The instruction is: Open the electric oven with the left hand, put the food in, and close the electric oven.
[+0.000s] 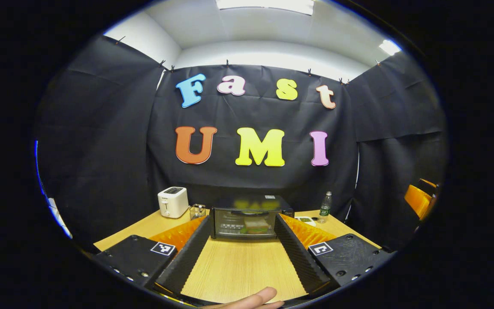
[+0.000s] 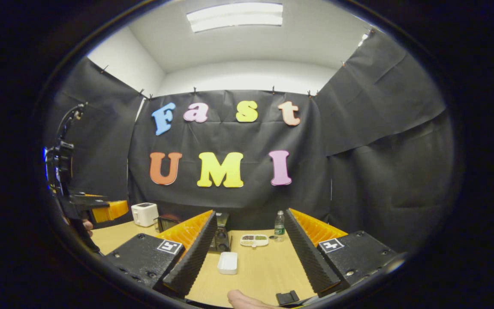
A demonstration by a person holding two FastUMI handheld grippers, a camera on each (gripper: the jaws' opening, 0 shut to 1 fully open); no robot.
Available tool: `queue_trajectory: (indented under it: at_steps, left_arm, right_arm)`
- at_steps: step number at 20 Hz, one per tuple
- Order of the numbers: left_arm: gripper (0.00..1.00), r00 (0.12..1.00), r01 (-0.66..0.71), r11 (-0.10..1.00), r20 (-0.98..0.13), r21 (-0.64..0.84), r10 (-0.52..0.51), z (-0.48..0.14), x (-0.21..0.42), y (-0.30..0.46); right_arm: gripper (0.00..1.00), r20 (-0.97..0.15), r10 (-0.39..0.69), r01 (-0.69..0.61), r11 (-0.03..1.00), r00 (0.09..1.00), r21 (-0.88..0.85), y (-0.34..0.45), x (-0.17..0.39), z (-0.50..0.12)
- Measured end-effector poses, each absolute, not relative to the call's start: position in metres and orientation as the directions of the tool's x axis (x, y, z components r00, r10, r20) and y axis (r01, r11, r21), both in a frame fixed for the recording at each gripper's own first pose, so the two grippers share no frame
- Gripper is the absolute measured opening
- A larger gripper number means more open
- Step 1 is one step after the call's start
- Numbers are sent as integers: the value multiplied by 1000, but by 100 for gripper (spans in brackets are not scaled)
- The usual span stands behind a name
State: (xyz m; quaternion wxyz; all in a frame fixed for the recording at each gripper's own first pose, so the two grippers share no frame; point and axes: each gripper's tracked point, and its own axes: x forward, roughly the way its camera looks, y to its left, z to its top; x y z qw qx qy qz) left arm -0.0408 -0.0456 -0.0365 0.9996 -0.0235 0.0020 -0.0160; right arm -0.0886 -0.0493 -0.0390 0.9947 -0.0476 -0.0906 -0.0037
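Above the wooden table [image 1: 238, 270], each hand-held gripper [image 1: 242, 257] [image 2: 251, 262] gapes wide, holding nothing, facing the closed oven [image 1: 247, 216].

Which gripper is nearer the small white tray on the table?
Right. The right gripper points at the white tray, which lies between its open fingers; the left gripper faces the electric oven instead.

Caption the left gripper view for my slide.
Open left hand-held gripper faces closed black electric oven on wooden table.
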Motion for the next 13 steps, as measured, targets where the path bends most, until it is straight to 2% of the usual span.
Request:
queue_trajectory:
  at_steps: [1, 5, 13]
  left_arm:
    - [96, 1000, 16, 999, 9, -35, -16, -35, -49, -43]
    - [97, 999, 15, 999, 52, -46, -12, -33, -80, -45]
    - [96, 995, 45, 999, 93, -17, -44, -25, -98, -50]
  right_arm:
    - [96, 180, 11, 6, 995, 984, -96, -44, -91, -39]
    - [96, 168, 20, -7, 997, 986, -78, -37, -90, -47]
    - [95, 146, -6, 12, 999, 989, -40, -50, -82, -56]
